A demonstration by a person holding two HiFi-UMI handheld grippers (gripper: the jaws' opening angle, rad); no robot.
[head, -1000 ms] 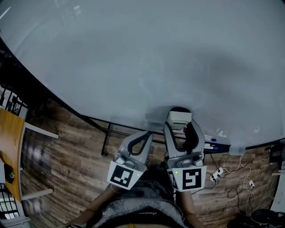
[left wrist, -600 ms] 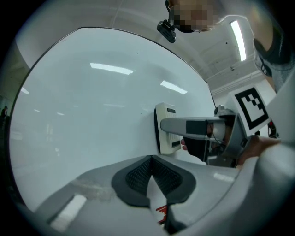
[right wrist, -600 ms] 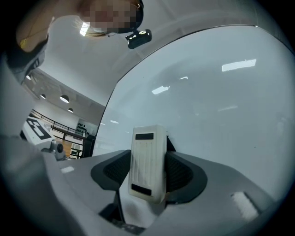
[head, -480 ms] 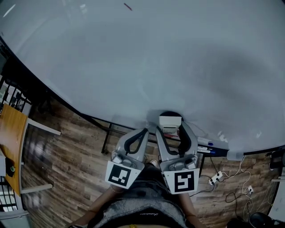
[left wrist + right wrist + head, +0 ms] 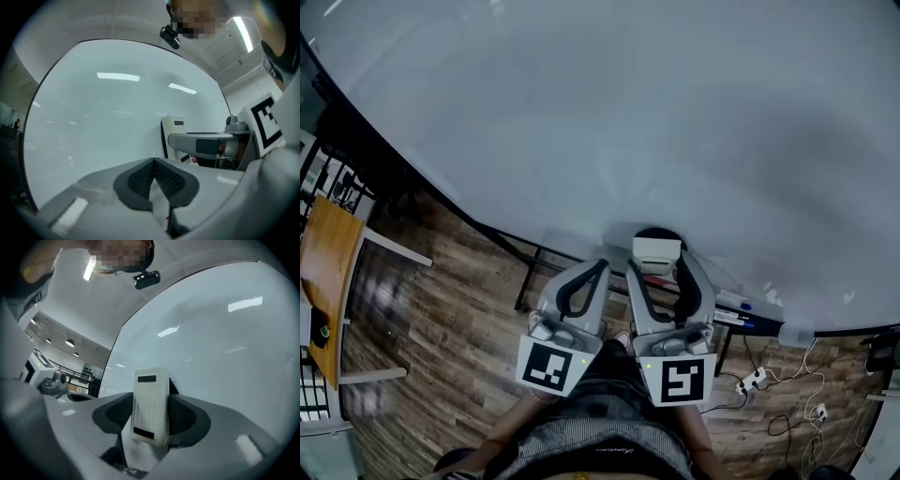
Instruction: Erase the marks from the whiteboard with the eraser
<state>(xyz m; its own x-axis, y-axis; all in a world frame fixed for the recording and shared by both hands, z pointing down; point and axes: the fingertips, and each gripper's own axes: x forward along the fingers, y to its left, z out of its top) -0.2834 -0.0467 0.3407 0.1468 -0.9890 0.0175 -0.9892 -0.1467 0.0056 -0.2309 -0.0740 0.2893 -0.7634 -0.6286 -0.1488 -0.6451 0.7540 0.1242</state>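
The whiteboard (image 5: 628, 112) fills the upper part of the head view and looks blank apart from tiny specks. My right gripper (image 5: 657, 269) is shut on the white eraser (image 5: 657, 251), held near the board's lower edge. In the right gripper view the eraser (image 5: 150, 408) stands upright between the dark pads, facing the whiteboard (image 5: 225, 343). My left gripper (image 5: 581, 284) hangs just left of it, shut and holding nothing. In the left gripper view its pads meet at the left gripper (image 5: 153, 174), and the eraser (image 5: 171, 136) shows beyond against the whiteboard (image 5: 103, 112).
A marker tray (image 5: 741, 309) runs under the board at the right. Below is wood flooring (image 5: 441, 319) with the board's dark stand legs (image 5: 525, 281). An orange table (image 5: 323, 281) is at the left edge. Cables and a power strip (image 5: 755, 380) lie at the lower right.
Both grippers with the eraser have shifted a little left along the board's lower edge. The small dark mark seen at the top half a second ago is out of view.
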